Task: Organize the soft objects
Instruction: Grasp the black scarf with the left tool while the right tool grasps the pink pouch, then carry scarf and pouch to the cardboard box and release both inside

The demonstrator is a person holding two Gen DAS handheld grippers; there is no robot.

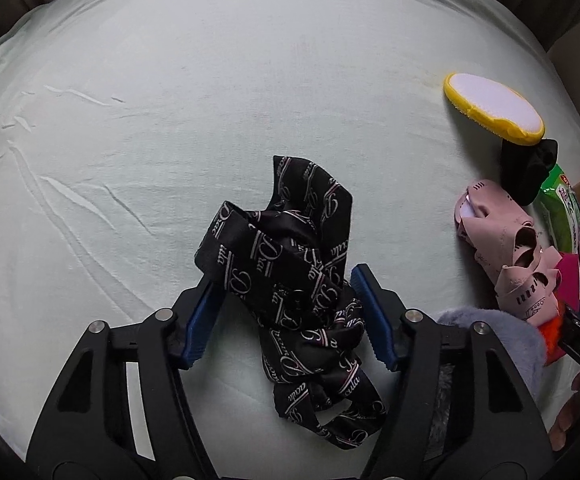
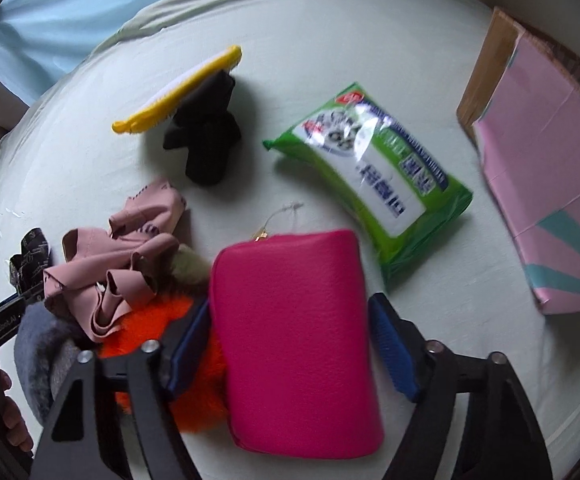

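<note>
The black scarf [image 1: 302,280], printed with pale script too curled to read, lies crumpled on the pale sheet [image 1: 209,100] between the spread-apart fingers of the left gripper [image 1: 290,316]. The right gripper [image 2: 290,356] stands wide around a magenta pouch [image 2: 294,340]; whether the pads touch it I cannot tell. Far right, the green wipes pack [image 2: 374,176] has blurred print. An orange furry thing [image 2: 193,380] is half hidden under the pouch. "DAS" shows on the right gripper's body at the left view's right edge.

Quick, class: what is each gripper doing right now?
Left gripper: open, straddling the black patterned scarf.
Right gripper: open, around the pink pouch.
</note>
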